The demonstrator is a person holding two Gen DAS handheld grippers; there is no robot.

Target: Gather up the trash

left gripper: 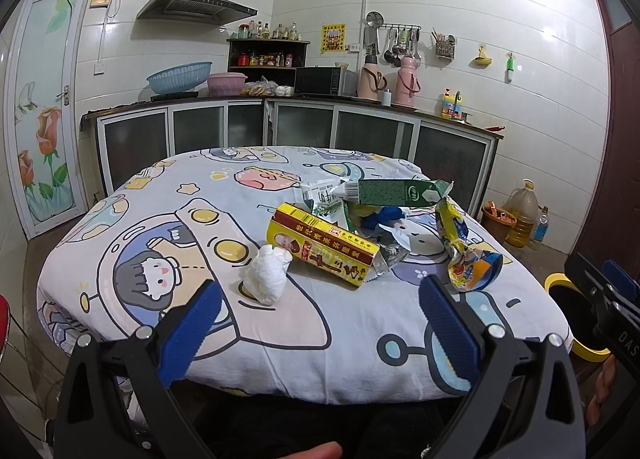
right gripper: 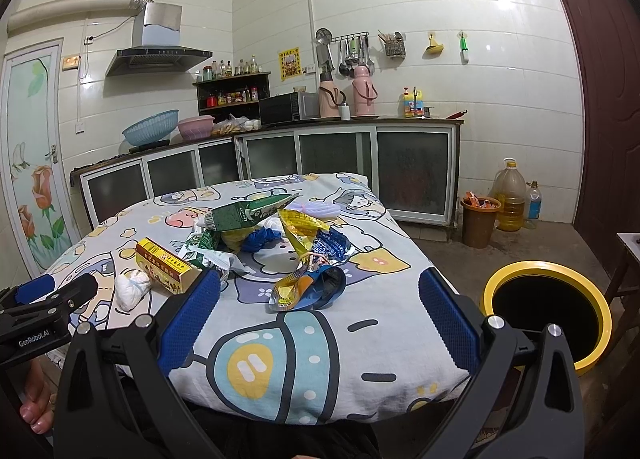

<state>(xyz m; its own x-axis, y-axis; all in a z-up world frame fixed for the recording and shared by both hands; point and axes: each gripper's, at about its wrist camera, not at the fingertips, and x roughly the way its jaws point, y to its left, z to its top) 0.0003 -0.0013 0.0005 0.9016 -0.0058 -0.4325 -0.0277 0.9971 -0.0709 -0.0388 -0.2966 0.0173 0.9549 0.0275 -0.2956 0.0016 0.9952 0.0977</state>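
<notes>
Trash lies in a heap on the cartoon-print tablecloth (left gripper: 168, 219): a crumpled white tissue (left gripper: 267, 274), a yellow carton (left gripper: 324, 251), a green carton (left gripper: 396, 192) and a yellow-blue snack wrapper (left gripper: 466, 259). My left gripper (left gripper: 320, 313) is open and empty, just short of the tissue. My right gripper (right gripper: 320, 307) is open and empty near the table's front edge, facing the wrapper (right gripper: 308, 283), with the tissue (right gripper: 130, 288) and yellow carton (right gripper: 168, 269) to its left. A yellow-rimmed black bin (right gripper: 548, 307) stands on the floor right of the table.
Kitchen cabinets and a counter (left gripper: 288, 127) run behind the table. An orange bucket (right gripper: 478, 221), an oil jug (right gripper: 509, 197) and a bottle (right gripper: 533, 201) stand on the floor at the right. A dark door (right gripper: 608, 99) is at the far right.
</notes>
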